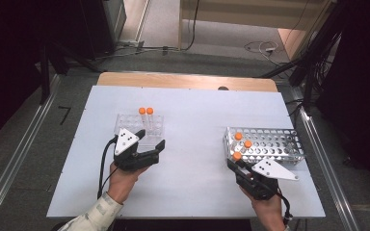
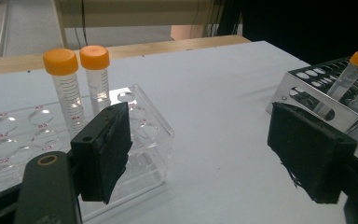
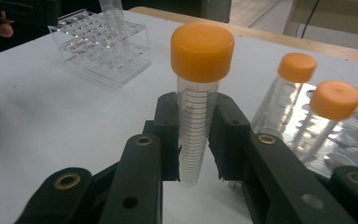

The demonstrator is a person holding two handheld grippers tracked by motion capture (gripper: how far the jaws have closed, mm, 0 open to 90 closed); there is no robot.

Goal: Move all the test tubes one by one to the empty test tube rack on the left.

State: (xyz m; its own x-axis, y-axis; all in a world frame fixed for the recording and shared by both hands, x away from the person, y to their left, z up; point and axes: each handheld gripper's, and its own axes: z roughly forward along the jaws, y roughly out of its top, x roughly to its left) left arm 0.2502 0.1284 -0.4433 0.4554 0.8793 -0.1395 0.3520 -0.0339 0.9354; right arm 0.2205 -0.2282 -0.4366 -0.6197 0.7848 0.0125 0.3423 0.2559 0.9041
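Gripping capped tube [image 3: 196,116] upright between right gripper [image 3: 196,135] jaws | left gripper [image 2: 205,149] jaws released

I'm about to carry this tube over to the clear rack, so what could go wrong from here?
1. The right gripper pinches the tube low on its body, so it might tilt or slip on the way.
2. The left gripper hangs open right beside the clear rack and could nudge it, or the two tubes standing in it.
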